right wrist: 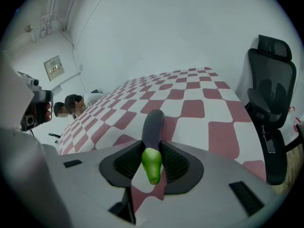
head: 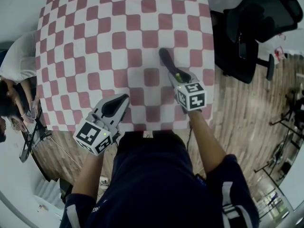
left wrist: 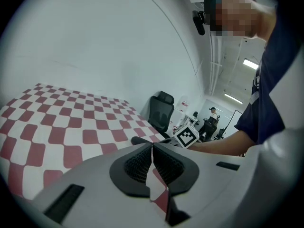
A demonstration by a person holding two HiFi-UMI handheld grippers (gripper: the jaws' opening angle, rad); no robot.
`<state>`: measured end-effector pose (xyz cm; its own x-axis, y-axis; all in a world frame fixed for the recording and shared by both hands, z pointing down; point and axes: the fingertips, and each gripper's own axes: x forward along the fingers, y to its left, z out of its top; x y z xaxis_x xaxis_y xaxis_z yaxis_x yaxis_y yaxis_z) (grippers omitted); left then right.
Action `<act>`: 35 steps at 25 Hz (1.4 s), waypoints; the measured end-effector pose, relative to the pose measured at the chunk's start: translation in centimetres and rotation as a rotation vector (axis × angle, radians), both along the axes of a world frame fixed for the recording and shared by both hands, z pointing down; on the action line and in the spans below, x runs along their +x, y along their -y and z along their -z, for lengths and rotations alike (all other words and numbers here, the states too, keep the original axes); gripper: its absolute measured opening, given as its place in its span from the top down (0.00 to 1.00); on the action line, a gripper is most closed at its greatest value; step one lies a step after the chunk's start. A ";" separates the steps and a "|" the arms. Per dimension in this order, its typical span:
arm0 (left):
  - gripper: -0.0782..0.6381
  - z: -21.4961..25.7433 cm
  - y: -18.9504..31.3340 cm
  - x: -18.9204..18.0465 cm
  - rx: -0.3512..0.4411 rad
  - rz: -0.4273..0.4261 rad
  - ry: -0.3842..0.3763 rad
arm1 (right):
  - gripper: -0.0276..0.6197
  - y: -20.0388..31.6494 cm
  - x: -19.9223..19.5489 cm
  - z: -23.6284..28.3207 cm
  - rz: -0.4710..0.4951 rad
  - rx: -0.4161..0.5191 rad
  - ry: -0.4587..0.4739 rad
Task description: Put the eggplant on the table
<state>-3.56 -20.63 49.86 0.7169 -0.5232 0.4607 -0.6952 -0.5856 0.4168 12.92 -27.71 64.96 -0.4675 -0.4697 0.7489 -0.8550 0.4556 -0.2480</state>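
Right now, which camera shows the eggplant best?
The right gripper view: the eggplant sits centre, green stem end clamped in the right tongs. The head view shows just its dark body from above; the left gripper view gives no clear sight.

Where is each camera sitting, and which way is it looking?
Head view: on the person's head, looking steeply down at the red-and-white checkered tablecloth; both arms, left gripper and right gripper show.
Left gripper view: on the left gripper, looking along its shut, empty jaws toward a black office chair; the right arm shows.
Right gripper view: on the right gripper, looking along jaws shut on the dark purple eggplant with a green stem.
Shared: cloth and chair appear in all.
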 end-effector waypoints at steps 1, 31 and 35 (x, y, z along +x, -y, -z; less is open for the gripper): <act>0.84 -0.1 0.0 0.0 -0.003 0.001 0.000 | 0.75 0.0 -0.1 -0.3 0.000 -0.006 -0.005; 0.84 5.9 -2.2 -2.7 0.159 -0.039 -0.057 | 0.62 -3.8 -1.4 12.3 -0.095 0.121 0.147; 0.84 7.5 -2.7 -3.1 0.201 -0.049 -0.066 | 0.73 -4.9 -2.6 17.1 -0.095 0.178 0.242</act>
